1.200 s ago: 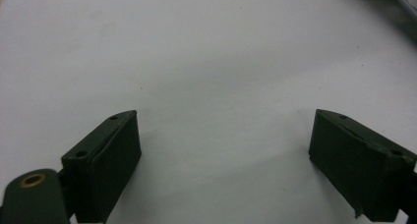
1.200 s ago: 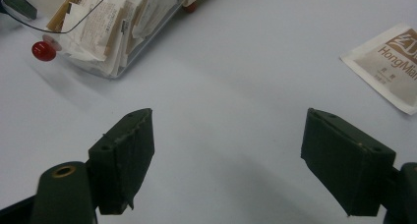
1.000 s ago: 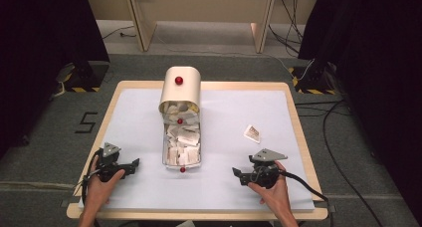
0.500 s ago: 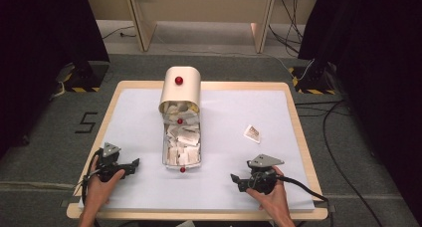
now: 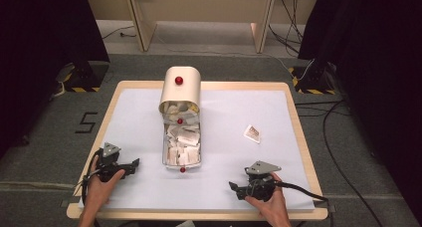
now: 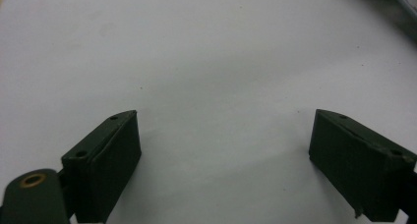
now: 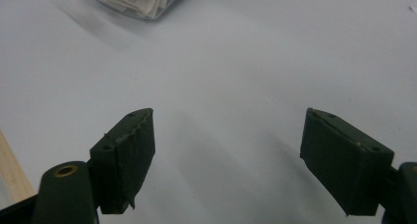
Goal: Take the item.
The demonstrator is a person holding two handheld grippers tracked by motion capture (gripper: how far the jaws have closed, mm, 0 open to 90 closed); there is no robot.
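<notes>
Lower left of the high view, left tool (image 5: 130, 166): held in a hand (image 5: 102, 184), jaws spread wide over bare white sheet, gripping nothing.
Lower right, right tool (image 5: 235, 187): held in the other hand (image 5: 266, 204), jaws likewise wide apart and empty, pointing toward frame left.
Centre, clear tray (image 5: 166, 155): full of paper packets, drawn out of a beige rounded cover (image 5: 181, 90), red knob (image 5: 182, 170) at its near end.
Right of centre, loose packet (image 5: 253, 133): lying flat on the desk (image 5: 298, 137), well apart from both tools.
</notes>
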